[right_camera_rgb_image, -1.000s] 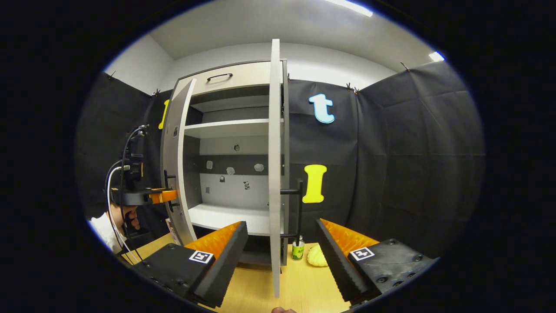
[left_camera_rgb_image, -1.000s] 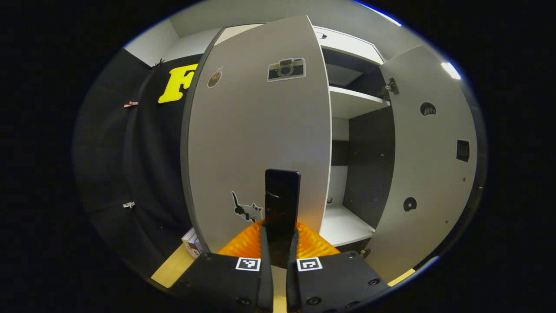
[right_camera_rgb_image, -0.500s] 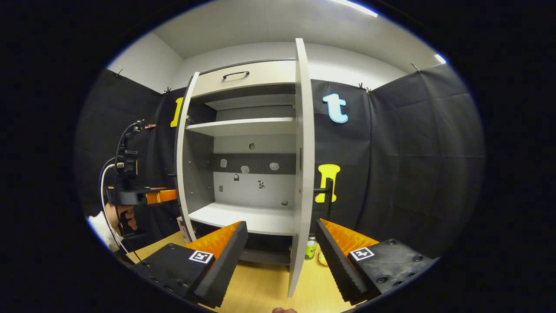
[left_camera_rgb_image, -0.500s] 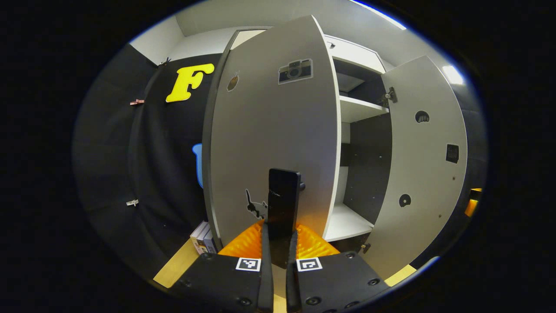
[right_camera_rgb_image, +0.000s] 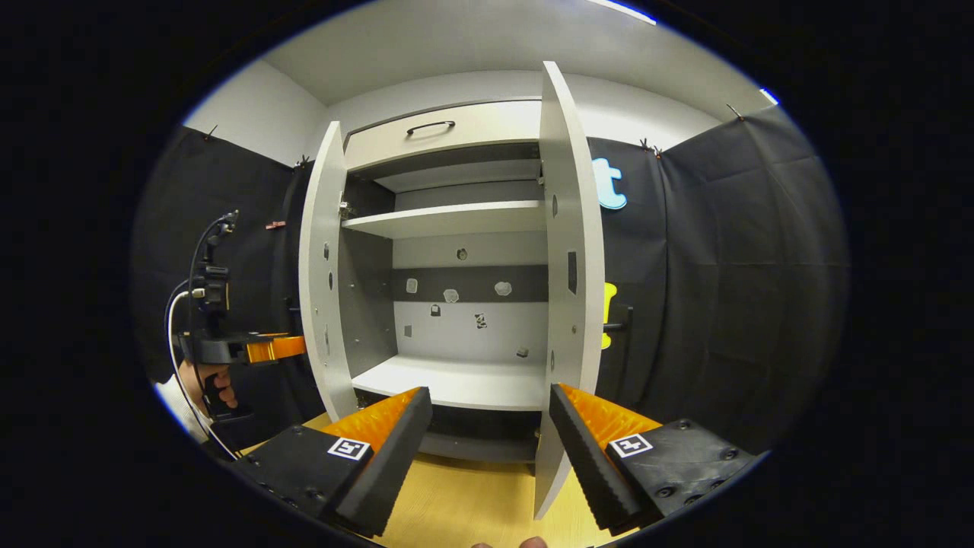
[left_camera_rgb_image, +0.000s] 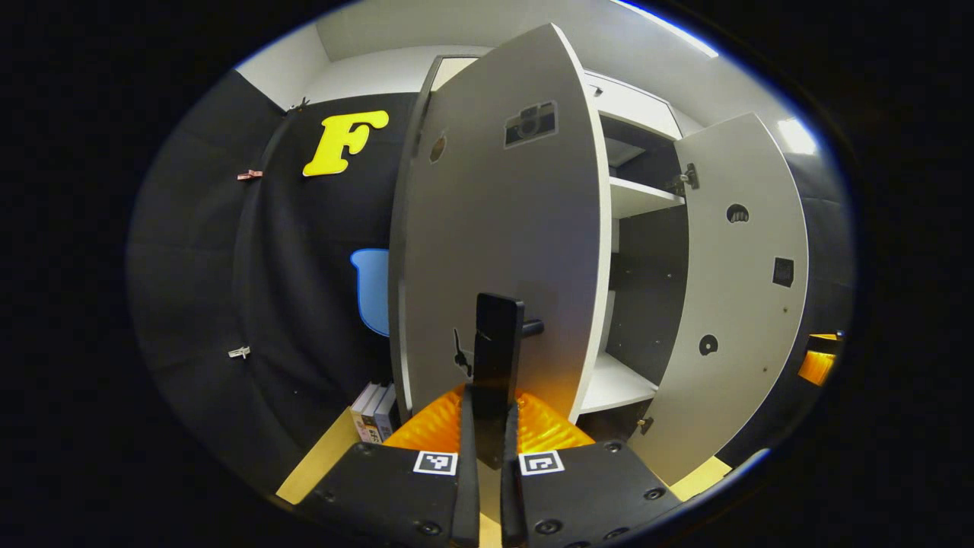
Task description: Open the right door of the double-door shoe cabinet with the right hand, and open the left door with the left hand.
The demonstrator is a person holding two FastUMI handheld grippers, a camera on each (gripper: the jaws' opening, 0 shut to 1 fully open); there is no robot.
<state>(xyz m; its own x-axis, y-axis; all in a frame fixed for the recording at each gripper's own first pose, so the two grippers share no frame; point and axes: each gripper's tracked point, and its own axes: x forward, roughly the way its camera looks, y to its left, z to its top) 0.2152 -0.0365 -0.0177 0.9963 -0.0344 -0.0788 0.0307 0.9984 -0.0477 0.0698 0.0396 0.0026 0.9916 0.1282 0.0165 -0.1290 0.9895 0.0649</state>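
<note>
In the left gripper view, the left gripper (left_camera_rgb_image: 488, 426) has its two fingers pressed close on the dark upright handle (left_camera_rgb_image: 496, 358) of the cabinet's left door (left_camera_rgb_image: 502, 236), with barely a gap between them beyond the bar itself. That door stands swung well out from the shoe cabinet (left_camera_rgb_image: 635, 198), its pale outer face turned toward the camera and carrying a camera sticker (left_camera_rgb_image: 530, 124) near the top. Past its free edge the open interior shows: a white shelf (left_camera_rgb_image: 643, 196) above and a white bottom board (left_camera_rgb_image: 618, 380) below. Farther right the right door (left_camera_rgb_image: 742, 289) also stands open, its inner face showing. A few books (left_camera_rgb_image: 374, 411) stand on the wooden table (left_camera_rgb_image: 319, 464) beside the left door's foot.

In the right gripper view, the right gripper (right_camera_rgb_image: 487, 449) hangs in front of the cabinet with its fingers spread wide and nothing between them. The right door (right_camera_rgb_image: 572, 289) is seen almost edge-on just ahead of it, apart from both fingers, and its handle (right_camera_rgb_image: 620, 316) pokes out on the far side. The left door (right_camera_rgb_image: 323, 281) is open at the other side, and beside it the left gripper (right_camera_rgb_image: 293, 347) reaches in toward that door's outer face, held by a hand (right_camera_rgb_image: 204, 380); the contact itself may be hidden behind the door. A drawer front (right_camera_rgb_image: 449, 129) with a dark handle sits above the open compartment.
</note>
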